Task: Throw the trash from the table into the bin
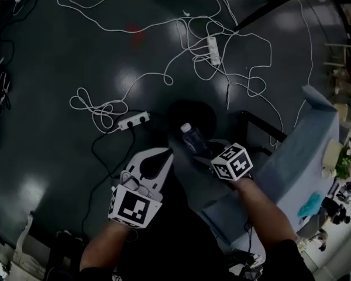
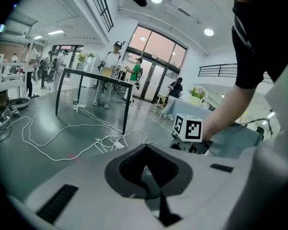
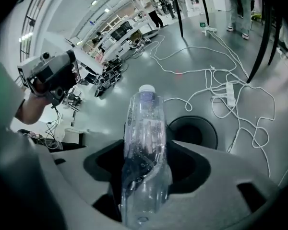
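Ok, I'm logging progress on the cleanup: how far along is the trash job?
Done: nothing certain. The bin is dark inside, so I can't tell what's in it. In hand: the right tongs grip a crumpled clear bottle close by the bin, not yet released; the left tongs are shut and empty. Left: dropping the bottle, then probably the teal item on the table.

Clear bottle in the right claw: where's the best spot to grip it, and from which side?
Grip the lower body, coming from the base end with the jaws across its width, as the right claw holds the bottle now. The wall there looks crumpled and twisted, so the pads should bite rather than slip. The capped neck is left free, pointing toward the bin.
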{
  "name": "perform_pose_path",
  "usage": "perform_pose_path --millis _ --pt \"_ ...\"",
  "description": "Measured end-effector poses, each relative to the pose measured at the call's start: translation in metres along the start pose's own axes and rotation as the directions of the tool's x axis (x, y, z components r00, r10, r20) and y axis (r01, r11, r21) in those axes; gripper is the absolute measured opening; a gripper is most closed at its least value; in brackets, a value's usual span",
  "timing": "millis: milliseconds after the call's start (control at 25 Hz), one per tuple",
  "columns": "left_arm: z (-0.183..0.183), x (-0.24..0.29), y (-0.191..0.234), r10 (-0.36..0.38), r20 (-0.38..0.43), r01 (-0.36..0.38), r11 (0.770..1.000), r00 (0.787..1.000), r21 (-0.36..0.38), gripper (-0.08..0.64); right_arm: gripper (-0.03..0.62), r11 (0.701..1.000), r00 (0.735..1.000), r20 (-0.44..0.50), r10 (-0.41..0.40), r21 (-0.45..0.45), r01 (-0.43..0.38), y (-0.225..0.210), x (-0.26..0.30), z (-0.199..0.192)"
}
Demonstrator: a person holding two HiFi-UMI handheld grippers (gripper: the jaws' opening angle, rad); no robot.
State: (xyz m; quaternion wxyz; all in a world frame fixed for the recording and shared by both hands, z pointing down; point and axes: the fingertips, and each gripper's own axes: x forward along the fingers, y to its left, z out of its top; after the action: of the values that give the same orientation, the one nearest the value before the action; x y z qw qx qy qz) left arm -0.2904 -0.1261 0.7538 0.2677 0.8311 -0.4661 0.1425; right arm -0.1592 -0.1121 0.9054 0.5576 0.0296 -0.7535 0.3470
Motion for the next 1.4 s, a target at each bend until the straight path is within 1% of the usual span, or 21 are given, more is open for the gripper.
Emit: perform_pose_path --millis 80,240,440,600,720,880,960,1040,1200,1280,1400 --pt "-0.023 0.011 0.012 0.007 -0.004 -0.007 1.000 1.000 0.003 0.012 0.276 1.000 1.000 -0.020 0.000 0.019 0.000 -0.014 0.016 -0.010" --pt "-0.058 0.034 0.030 0.009 -0.015 -0.009 1.000 1.000 0.005 0.012 0.278 0.997 0.999 -0.043 0.009 0.077 -0.005 -0.037 0.041 -0.025" --pt "-0.100 0.062 0.038 -0.001 -0.028 0.000 1.000 1.000 -0.029 0.012 0.278 0.984 0.996 -0.090 0.018 0.180 -0.002 -0.061 0.079 -0.048" --pt "-0.124 0.077 0.037 -0.023 -0.050 0.020 0.998 0.998 -0.058 0.012 0.278 0.973 0.993 -0.114 0.011 0.229 0.015 -0.078 0.103 -0.057" --pt "-0.127 0.078 0.045 -0.014 -0.038 0.011 0.996 0.999 -0.083 0.012 0.278 0.952 0.994 -0.109 0.015 0.306 0.019 -0.090 0.117 -0.058" --pt "-0.124 0.076 0.057 0.008 -0.017 -0.009 0.996 1.000 -0.087 0.012 0.278 0.912 0.991 -0.133 0.018 0.408 0.038 -0.101 0.127 -0.076" --pt "-0.125 0.076 0.060 0.008 -0.023 -0.010 0.996 1.000 -0.090 0.012 0.278 0.907 0.989 -0.149 -0.013 0.414 0.074 -0.108 0.127 -0.082" --pt "-0.127 0.075 0.063 0.007 -0.032 -0.010 0.996 0.999 -0.092 0.012 0.278 0.908 0.986 -0.154 -0.066 0.400 0.123 -0.118 0.124 -0.083" --pt "-0.126 0.074 0.064 -0.001 -0.040 -0.003 0.995 0.999 -0.097 0.012 0.278 0.894 0.978 -0.131 -0.164 0.399 0.204 -0.140 0.114 -0.076" --pt "-0.126 0.074 0.061 -0.011 -0.044 0.006 0.996 0.999 -0.093 0.012 0.278 0.892 0.976 -0.112 -0.185 0.398 0.215 -0.143 0.110 -0.070" --pt "-0.124 0.075 0.057 -0.021 -0.043 0.017 0.996 0.999 -0.091 0.012 0.278 0.898 0.979 -0.094 -0.180 0.390 0.202 -0.139 0.109 -0.063"
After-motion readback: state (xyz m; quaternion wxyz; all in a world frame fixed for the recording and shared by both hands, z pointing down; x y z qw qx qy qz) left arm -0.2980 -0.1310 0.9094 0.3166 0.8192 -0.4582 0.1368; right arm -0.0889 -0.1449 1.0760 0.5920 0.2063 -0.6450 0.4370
